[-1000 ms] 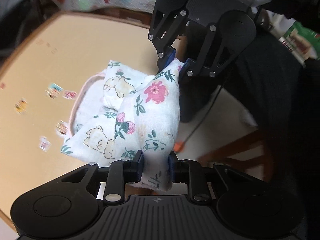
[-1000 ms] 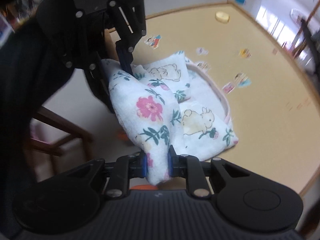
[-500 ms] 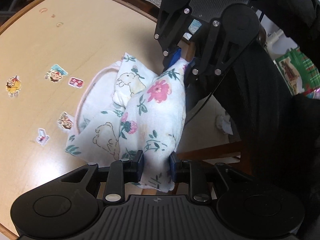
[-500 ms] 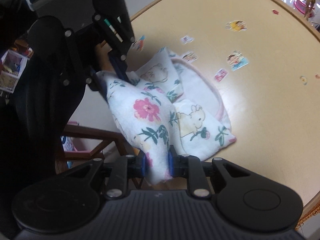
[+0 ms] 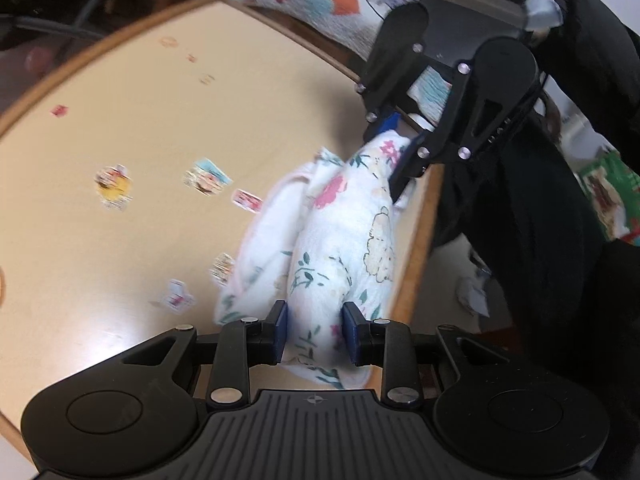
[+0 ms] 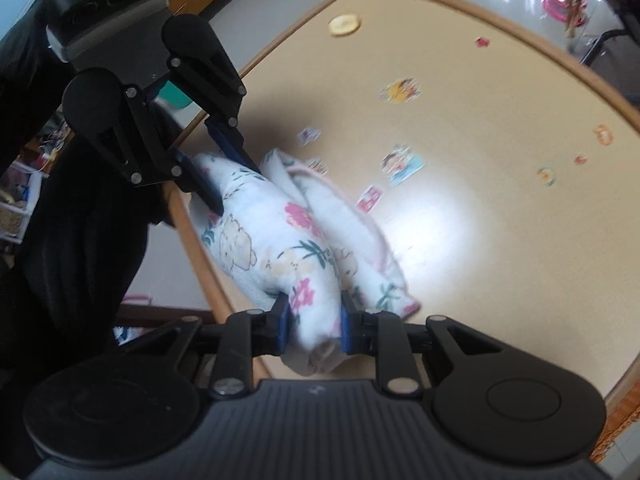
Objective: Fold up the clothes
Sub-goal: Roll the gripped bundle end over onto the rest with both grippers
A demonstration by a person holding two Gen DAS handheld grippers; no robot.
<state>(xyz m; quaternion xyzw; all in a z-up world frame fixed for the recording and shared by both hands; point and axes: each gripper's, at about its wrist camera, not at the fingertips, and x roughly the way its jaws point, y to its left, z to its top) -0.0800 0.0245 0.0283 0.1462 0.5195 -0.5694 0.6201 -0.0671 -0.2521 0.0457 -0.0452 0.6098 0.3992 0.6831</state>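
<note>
Presently, one item in work: a small white garment (image 5: 344, 236), printed with flowers and bears, bunched into a thick roll at the near edge of the round table (image 5: 120, 128).

Left gripper (image 5: 315, 334): jaws pressed into one end of the roll, cloth bulging between the blue pads. Right gripper (image 6: 311, 329): likewise clamped on the opposite end. Each tool shows in the other's camera at the far end of the fold, so the two face one another along the length of the cloth.

Reason for the hold, as I judge it: gripping both ends keeps the doubled layer taut and level, so it can be carried over the pink-trimmed half lying flat beside it without the fold slipping.

Table surface: scattered cartoon stickers (image 6: 402, 164), well apart from the cloth. Patterned bedding (image 5: 320, 0) beyond the far rim.

Change against the view a second ago: the held fold has come down from hanging off the table edge and now lies lower, stretched longer over the tabletop; both cameras tilted further over the table; both grips unchanged. Fold under way, not yet laid flat
</note>
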